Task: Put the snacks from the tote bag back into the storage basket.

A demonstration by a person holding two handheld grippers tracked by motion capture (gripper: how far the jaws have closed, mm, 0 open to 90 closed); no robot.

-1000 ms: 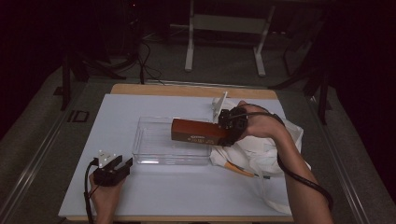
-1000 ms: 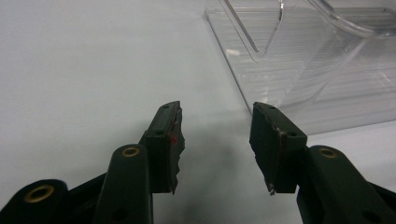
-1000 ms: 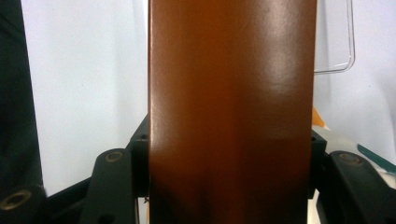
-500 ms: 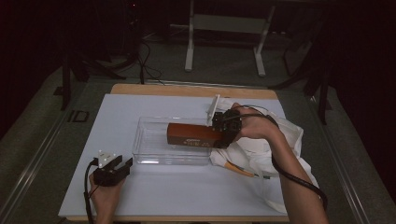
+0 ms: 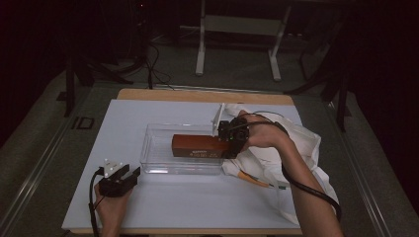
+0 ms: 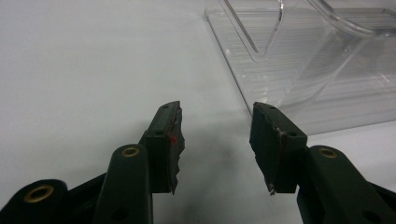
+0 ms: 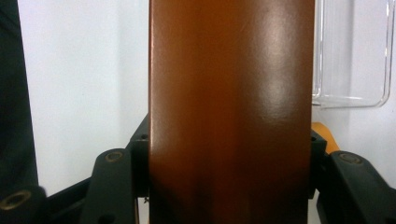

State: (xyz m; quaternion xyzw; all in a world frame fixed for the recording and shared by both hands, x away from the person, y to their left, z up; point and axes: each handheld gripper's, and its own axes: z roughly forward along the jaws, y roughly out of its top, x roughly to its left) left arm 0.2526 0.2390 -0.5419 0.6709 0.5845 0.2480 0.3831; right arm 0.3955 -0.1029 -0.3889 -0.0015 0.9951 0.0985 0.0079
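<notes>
Brown box [image 5: 197, 146] pinched in right claw [image 5: 228, 143] over clear bin [image 5: 158, 163] — left claw [image 6: 217, 140] spread, empty.

brown box [image 7: 231, 112] cut off top and bottom, its label [image 5: 200, 152] too small to read

Print on the brown box [image 5: 197, 146] is unreadable.

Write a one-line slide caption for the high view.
Right tongs hold a brown box over the clear bin; left tongs rest open.
</notes>
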